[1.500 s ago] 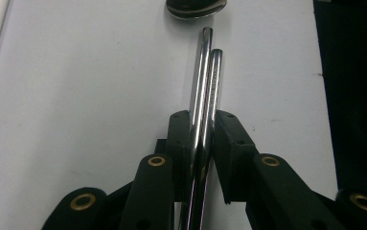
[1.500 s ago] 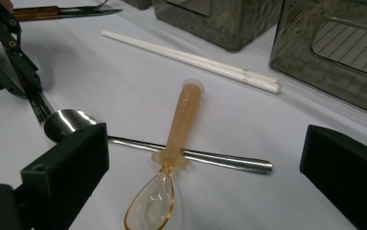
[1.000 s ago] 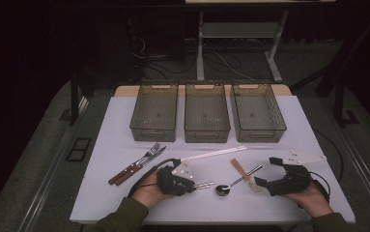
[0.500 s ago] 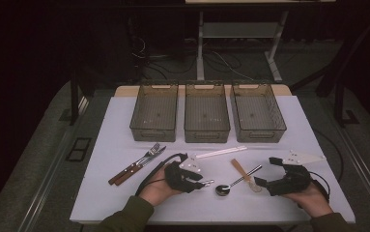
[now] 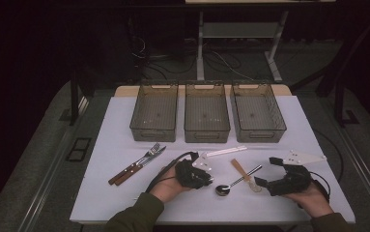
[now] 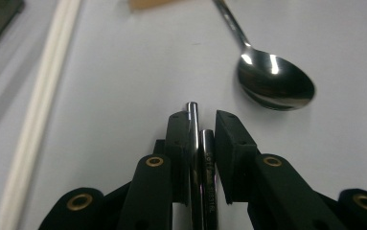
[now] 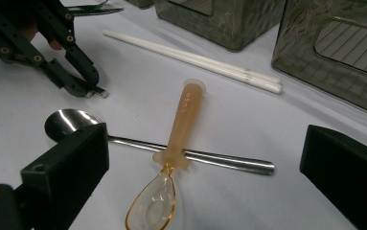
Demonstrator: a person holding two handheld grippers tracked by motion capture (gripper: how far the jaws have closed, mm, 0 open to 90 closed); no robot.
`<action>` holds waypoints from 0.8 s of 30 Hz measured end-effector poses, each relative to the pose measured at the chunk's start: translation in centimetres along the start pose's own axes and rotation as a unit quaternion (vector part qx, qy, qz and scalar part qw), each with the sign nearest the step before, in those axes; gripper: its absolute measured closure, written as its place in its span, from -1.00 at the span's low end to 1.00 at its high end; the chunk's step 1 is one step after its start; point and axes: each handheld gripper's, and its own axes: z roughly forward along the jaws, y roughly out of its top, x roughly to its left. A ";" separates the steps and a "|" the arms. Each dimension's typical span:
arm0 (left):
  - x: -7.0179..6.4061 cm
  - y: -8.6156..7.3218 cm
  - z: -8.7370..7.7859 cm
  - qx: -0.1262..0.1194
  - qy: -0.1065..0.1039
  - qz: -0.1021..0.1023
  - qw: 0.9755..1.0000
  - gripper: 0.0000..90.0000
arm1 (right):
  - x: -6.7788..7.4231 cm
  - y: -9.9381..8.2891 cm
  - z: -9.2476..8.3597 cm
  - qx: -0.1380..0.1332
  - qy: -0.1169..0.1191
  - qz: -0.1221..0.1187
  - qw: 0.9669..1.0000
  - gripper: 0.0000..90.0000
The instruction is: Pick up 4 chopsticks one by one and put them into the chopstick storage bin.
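Steel chopsticks [image 6: 201, 158] sit pinched in your left gripper [image 6: 201, 125], right gripper [image 7: 205, 177] gapes empty over the amber spoon [image 7: 171, 158]; carry the pair to a far bin [image 5: 206, 113].

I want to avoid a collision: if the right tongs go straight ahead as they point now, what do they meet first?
Probably the amber plastic spoon, lying across the metal spoon handle directly between the open right tongs. The white chopsticks lie farther on; depth is uncertain.
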 end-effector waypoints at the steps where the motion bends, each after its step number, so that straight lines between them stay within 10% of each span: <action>1: 0.2 0.0 0.0 -0.001 0.004 -0.005 1.000 0.67 | 0.0 0.0 0.0 0.000 0.000 0.001 1.000 -0.94; 11: 1.9 -0.1 -0.3 -0.021 0.021 -0.052 0.998 0.56 | 0.0 0.0 0.0 -0.001 0.001 0.001 1.000 -0.94; 17: 1.5 -1.3 -3.6 -0.074 0.021 -0.100 0.992 0.46 | 0.0 0.0 -0.1 -0.002 0.002 0.000 1.000 -0.94; 24: 0.4 -4.8 -6.8 -0.077 0.040 -0.114 0.990 0.59 | 0.1 0.0 -0.1 -0.002 0.004 -0.001 1.000 -0.94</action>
